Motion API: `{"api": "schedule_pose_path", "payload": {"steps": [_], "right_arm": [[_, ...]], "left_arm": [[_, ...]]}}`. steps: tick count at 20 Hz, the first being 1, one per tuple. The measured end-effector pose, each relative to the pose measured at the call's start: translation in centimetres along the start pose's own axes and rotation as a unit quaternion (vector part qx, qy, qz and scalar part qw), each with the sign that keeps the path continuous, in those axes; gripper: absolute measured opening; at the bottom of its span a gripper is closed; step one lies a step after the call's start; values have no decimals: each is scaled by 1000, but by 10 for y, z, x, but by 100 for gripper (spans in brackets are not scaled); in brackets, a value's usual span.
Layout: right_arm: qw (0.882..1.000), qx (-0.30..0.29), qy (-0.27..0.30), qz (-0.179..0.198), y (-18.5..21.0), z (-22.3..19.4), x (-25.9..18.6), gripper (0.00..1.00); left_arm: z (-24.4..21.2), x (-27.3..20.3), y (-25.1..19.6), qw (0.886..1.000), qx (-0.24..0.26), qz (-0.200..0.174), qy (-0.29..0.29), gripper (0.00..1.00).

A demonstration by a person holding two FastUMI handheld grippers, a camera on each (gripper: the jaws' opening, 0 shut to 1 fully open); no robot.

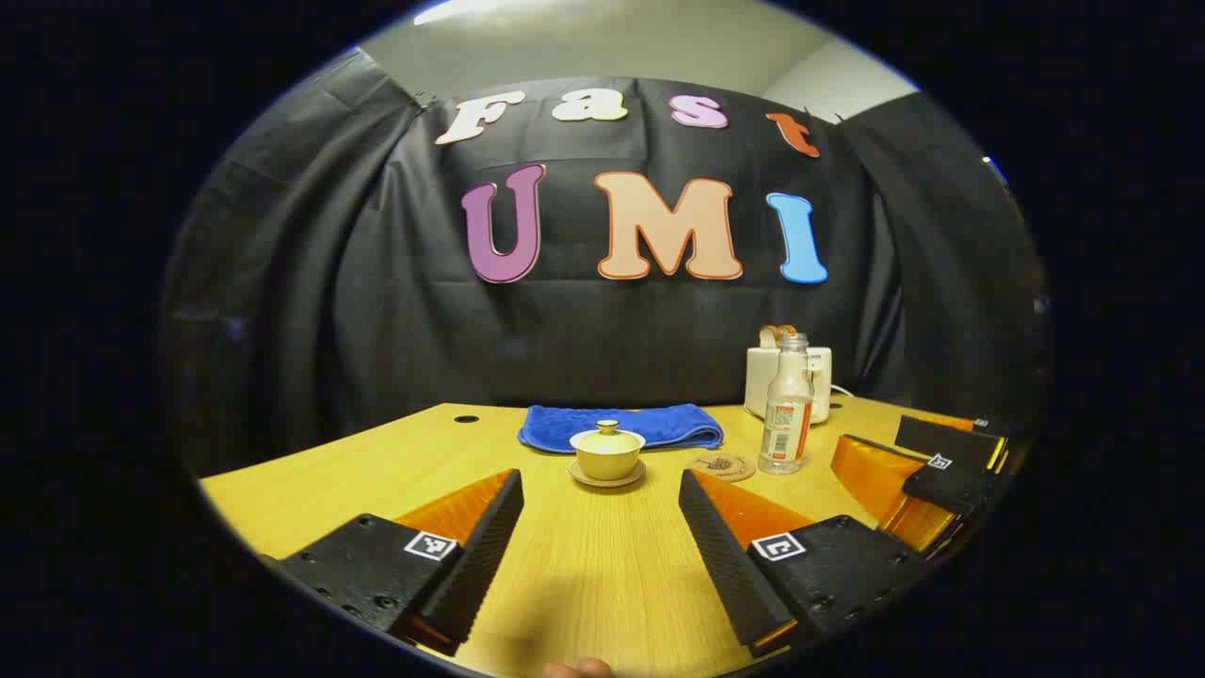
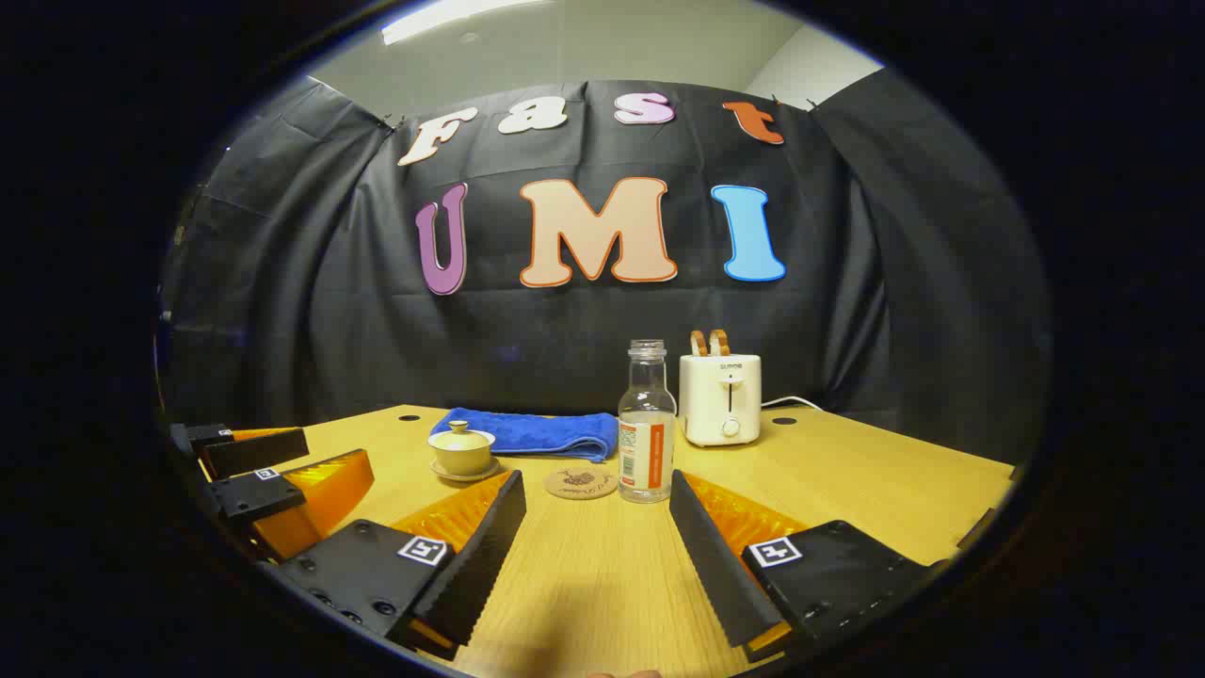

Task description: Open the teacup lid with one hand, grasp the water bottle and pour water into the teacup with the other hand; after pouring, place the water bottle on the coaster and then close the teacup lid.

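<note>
A pale yellow teacup with its lid on stands on a saucer, straight ahead of my open left gripper. Right of it lie a round cork coaster and a clear uncapped water bottle with an orange-and-white label. In the right gripper view the bottle stands upright just beyond my open right gripper, with the coaster at its left and the teacup farther left. Both grippers hover low over the wooden table, holding nothing. The other gripper shows at each view's side edge.
A folded blue towel lies behind the teacup. A white toaster with bread in it stands at the back, behind the bottle, its cord trailing right. Black cloth closes off the table's far side.
</note>
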State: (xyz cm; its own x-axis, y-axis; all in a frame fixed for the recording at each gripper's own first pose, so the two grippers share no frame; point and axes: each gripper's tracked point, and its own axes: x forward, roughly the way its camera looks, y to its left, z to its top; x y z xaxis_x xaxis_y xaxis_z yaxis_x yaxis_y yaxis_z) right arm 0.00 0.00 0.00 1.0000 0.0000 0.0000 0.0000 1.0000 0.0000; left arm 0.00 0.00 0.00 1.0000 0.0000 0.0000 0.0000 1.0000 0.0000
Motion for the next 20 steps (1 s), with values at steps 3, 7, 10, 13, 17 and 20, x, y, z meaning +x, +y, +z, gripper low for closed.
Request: {"api": "schedule_pose_path", "payload": {"steps": [3,7,10,13,17,20], "right_arm": [[1000,0,2,6,5,-1,-1,99],[1000,0,2,6,4,-2,-1,99],[1000,0,2,6,4,-1,-1,99],[1000,0,2,6,4,-1,-2,99],[1000,-1,2,6,3,-2,-1,99],[1000,-1,2,6,3,-2,-2,99]], "left_arm": [[1,1,0,1000,-1,0,0,98],[1,1,0,1000,-1,0,-1,98],[1,1,0,1000,-1,0,-1,98],[0,1,-1,1000,-1,0,-1,98],[0,1,0,1000,-2,0,-2,98],[-1,1,-1,1000,-2,0,-1,97]]}}
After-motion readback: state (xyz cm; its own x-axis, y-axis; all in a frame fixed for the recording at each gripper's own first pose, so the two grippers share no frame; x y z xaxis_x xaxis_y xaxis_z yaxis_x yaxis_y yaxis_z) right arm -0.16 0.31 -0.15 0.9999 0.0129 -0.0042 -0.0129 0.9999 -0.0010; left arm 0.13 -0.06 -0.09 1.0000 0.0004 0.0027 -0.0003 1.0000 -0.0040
